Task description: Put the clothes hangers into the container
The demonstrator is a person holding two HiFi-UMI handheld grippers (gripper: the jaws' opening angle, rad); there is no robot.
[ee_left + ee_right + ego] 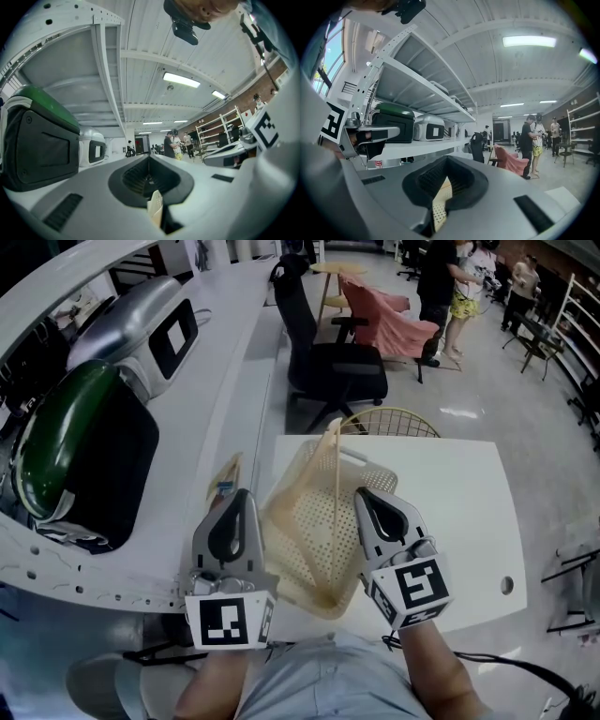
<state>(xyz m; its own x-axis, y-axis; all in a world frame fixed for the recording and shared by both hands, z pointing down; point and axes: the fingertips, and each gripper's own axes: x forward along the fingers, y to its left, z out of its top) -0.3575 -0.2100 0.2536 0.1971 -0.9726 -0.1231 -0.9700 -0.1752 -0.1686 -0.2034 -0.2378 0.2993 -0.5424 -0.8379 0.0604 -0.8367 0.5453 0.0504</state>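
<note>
Container [314,531], beige and perforated, is tilting over the white surface [459,512]; left gripper [242,495] is clamping its left wall, and right gripper [367,495] is clamping its right wall.

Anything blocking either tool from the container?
Nothing visible. The left tool and right tool are each already shut on a wall of the cream perforated plastic basket, over the white table.

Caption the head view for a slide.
Left tool and right tool clamp opposite walls of a cream perforated plastic basket at a white table.
</note>
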